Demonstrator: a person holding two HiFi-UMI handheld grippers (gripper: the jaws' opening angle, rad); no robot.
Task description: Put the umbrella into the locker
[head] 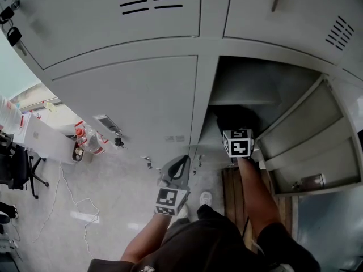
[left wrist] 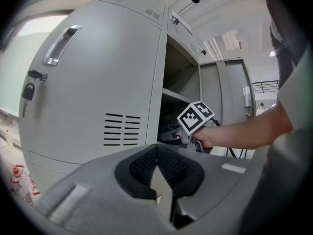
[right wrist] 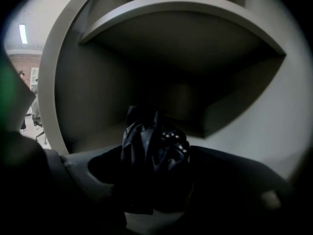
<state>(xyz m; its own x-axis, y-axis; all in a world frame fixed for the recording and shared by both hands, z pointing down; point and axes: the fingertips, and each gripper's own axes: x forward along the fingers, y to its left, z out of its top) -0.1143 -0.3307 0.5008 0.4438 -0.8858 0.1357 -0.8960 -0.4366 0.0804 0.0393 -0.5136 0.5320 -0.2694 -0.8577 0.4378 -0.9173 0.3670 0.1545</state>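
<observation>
Right gripper [head: 232, 123] is seen in the head view reaching into the open locker [head: 255, 84], where the dark umbrella [head: 224, 117] lies on the compartment floor. The locker's door [head: 309, 146] is swung out to the right, clear of the arm. The left gripper [head: 177, 163] is held low and well apart, in front of a closed door [head: 130, 101].

In the left gripper view, the left gripper [left wrist: 156, 153] is shut and empty.

In the right gripper view, the folded umbrella [right wrist: 151, 148] is seen between the widely parted jaws of the right gripper [right wrist: 142, 158], apparently not pinched, its length judged to run into the locker. A straight pull back is called for. A shelf [right wrist: 186, 13] is close overhead.
</observation>
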